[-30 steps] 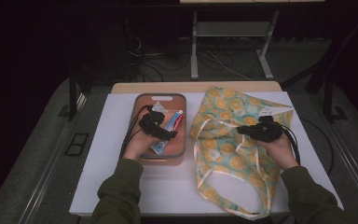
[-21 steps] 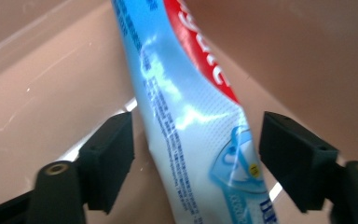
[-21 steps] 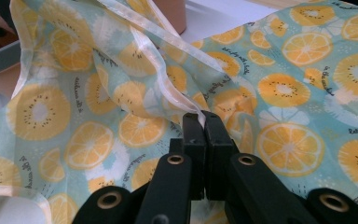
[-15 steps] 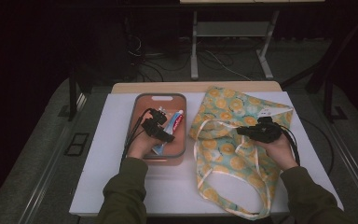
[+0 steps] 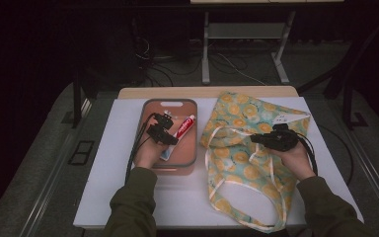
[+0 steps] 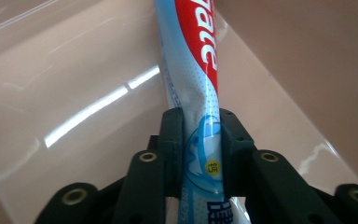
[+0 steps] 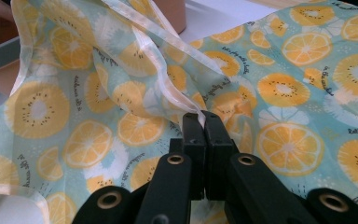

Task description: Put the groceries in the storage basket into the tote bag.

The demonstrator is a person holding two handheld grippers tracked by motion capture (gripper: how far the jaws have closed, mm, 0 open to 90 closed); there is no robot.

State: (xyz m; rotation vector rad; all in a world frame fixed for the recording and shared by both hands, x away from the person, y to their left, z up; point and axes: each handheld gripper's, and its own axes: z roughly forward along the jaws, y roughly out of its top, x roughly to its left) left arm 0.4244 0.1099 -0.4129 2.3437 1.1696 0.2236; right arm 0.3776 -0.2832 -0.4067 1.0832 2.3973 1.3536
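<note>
A red, white and blue toothpaste tube (image 5: 183, 127) lies in a pink tray (image 5: 191, 160) left of centre. My left gripper (image 5: 171, 140) is shut on the tube's (image 6: 193, 60) crimped lower end, the jaws pressing it from both sides (image 6: 201, 154). To the right lies a teal fabric bag (image 5: 237, 116) printed with orange and kiwi slices. My right gripper (image 5: 254, 138) is shut on the bag's white-trimmed edge (image 7: 168, 95), lifting a fold of the cloth (image 7: 303, 84) off the table (image 7: 201, 122).
The white table top (image 5: 108, 173) ends at a wooden strip (image 5: 207, 92) at the back. The bag's long white strap (image 5: 276, 217) trails toward the front edge. Cables (image 5: 133, 153) run from the left gripper over the tray's rim. Dark floor and metal legs (image 5: 206, 49) lie beyond.
My left gripper has moved slightly nearer within the tray and holds the tube's end. The right gripper stays on the bag's edge, hardly moved.
</note>
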